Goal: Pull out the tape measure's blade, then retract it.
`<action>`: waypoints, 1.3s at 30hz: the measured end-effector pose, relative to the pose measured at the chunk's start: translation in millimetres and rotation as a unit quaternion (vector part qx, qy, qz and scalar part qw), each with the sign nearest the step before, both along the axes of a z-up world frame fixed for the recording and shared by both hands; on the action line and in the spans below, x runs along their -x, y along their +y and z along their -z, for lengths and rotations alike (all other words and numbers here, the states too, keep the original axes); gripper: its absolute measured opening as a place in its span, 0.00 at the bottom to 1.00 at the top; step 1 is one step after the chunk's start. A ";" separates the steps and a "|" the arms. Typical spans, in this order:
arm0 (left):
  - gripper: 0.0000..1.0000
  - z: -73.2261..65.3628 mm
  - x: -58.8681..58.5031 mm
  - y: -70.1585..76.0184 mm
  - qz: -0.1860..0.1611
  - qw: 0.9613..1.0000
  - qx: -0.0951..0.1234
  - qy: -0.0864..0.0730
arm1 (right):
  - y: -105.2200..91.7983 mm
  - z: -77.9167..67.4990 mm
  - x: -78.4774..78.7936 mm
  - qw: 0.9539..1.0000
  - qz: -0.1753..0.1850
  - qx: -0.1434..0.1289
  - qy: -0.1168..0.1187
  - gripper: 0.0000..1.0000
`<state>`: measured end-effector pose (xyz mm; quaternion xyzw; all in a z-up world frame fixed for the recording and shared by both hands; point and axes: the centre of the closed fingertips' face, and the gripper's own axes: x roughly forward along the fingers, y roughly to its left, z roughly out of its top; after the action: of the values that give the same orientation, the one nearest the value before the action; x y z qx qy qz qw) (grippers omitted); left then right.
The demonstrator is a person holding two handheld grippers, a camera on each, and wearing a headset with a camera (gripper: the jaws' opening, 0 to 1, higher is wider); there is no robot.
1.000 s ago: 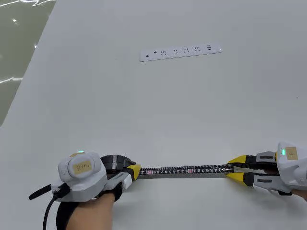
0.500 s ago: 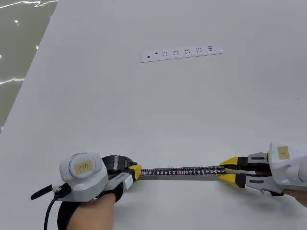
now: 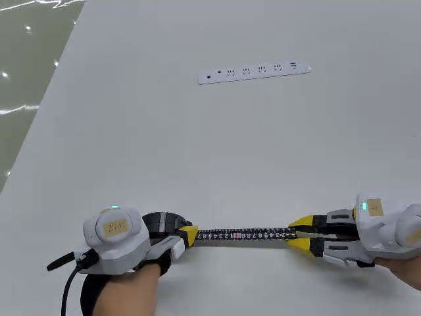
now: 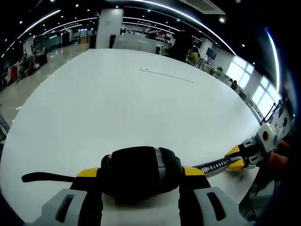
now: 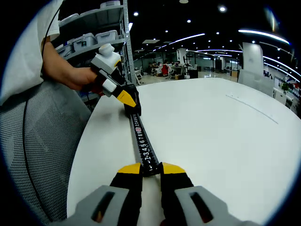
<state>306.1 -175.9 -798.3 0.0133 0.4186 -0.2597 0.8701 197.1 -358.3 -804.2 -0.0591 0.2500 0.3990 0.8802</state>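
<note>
The black tape measure case point(image 3: 162, 224) rests on the white table near its front edge, and my left gripper point(image 3: 186, 235) is shut on it; in the left gripper view the case point(image 4: 141, 170) sits between the yellow-tipped jaws. Its dark blade point(image 3: 243, 234) with printed numbers runs to the right along the table. My right gripper point(image 3: 301, 232) is shut on the blade's end. From the right gripper view the blade point(image 5: 142, 143) stretches away from my right gripper point(image 5: 149, 170) to the case point(image 5: 133, 108) held in my left gripper point(image 5: 126, 98).
A white power strip point(image 3: 254, 71) lies flat at the far middle of the table point(image 3: 197, 145). The table's left edge point(image 3: 39, 112) borders a glossy floor. In the right gripper view a person's arm and body point(image 5: 42, 94) stand close on the left.
My right gripper has moved left toward the case, still holding the blade's end, so the exposed blade is shorter. The left gripper and case have stayed put.
</note>
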 end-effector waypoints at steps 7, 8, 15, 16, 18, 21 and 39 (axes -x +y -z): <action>0.62 -0.6 0.2 0.5 -0.001 1.000 0.013 0.007 | 1.7 -0.8 -1.9 1.000 -0.002 -0.004 -0.001 0.12; 0.62 -0.6 0.1 0.6 -0.002 1.000 0.014 0.008 | 2.1 -0.9 -2.2 1.000 -0.003 -0.005 0.000 0.12; 0.62 -1.2 0.0 0.3 -0.004 1.000 0.019 0.013 | 8.8 -4.2 -8.1 1.000 -0.012 -0.005 -0.003 0.12; 0.62 -1.5 -0.1 0.4 -0.005 1.000 0.021 0.014 | 9.6 -4.6 -9.5 1.000 -0.012 -0.006 -0.003 0.12; 0.62 -1.6 -0.7 0.8 -0.007 1.000 0.024 0.015 | 12.3 -6.5 -11.4 1.000 -0.013 -0.010 -0.004 0.12; 0.62 -1.6 -0.8 1.0 -0.007 1.000 0.025 0.015 | 18.8 -6.9 -13.8 1.000 -0.020 -0.007 -0.005 0.12; 0.62 -1.5 -0.1 1.4 -0.010 0.999 0.035 0.020 | 47.1 -6.4 -28.7 0.999 -0.032 -0.022 -0.003 0.12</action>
<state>306.2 -174.5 -796.8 -0.0261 0.4264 -0.2660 0.8642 225.7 -311.2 -797.8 -0.0485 0.2366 0.4323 0.8688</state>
